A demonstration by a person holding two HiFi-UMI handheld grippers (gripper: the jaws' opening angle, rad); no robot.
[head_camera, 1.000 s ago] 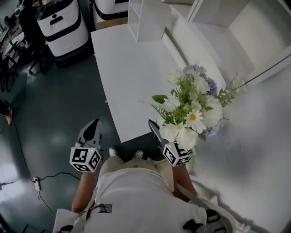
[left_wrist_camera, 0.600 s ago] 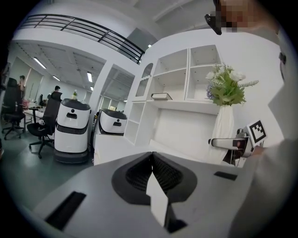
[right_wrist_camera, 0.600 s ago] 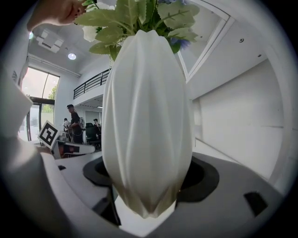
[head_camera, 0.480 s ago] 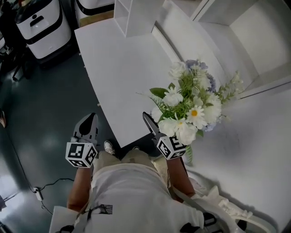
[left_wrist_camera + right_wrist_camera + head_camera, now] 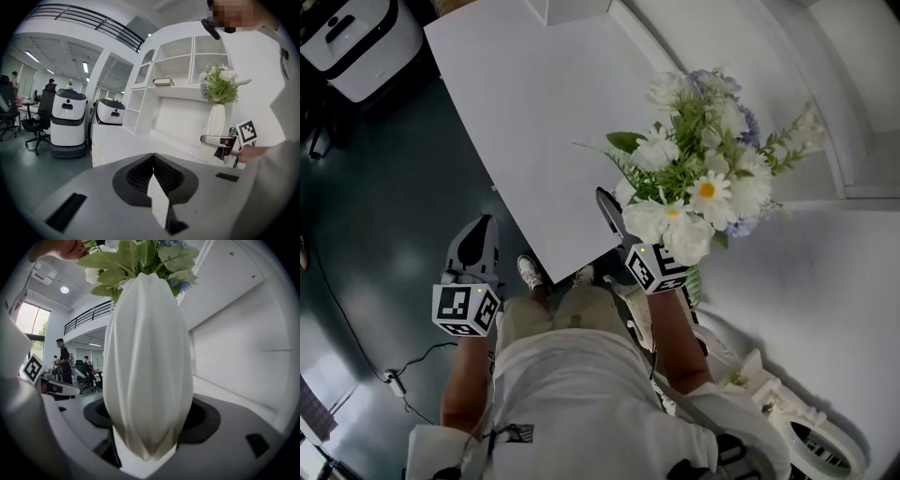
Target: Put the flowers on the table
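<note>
A bunch of white, yellow and lilac flowers (image 5: 703, 178) stands in a tall white ribbed vase (image 5: 147, 371). My right gripper (image 5: 617, 208) is shut on the vase's lower body, which fills the right gripper view between the jaws (image 5: 147, 446). The bouquet hangs over the near right edge of the white table (image 5: 534, 103). In the left gripper view the vase (image 5: 213, 133) shows upright beside the table (image 5: 122, 140). My left gripper (image 5: 476, 242) is shut on nothing, low at the left over the dark floor; its jaws (image 5: 152, 157) point toward the table.
White wheeled robots (image 5: 347, 37) stand past the table's far left corner. A white shelving unit (image 5: 178, 70) rises behind the table, and a white ledge (image 5: 862, 141) runs at the right. A cable (image 5: 394, 375) lies on the dark floor.
The vase of flowers has come closer to the table, from beside its right edge to over its near corner. The left gripper stays shut and low at the left.
</note>
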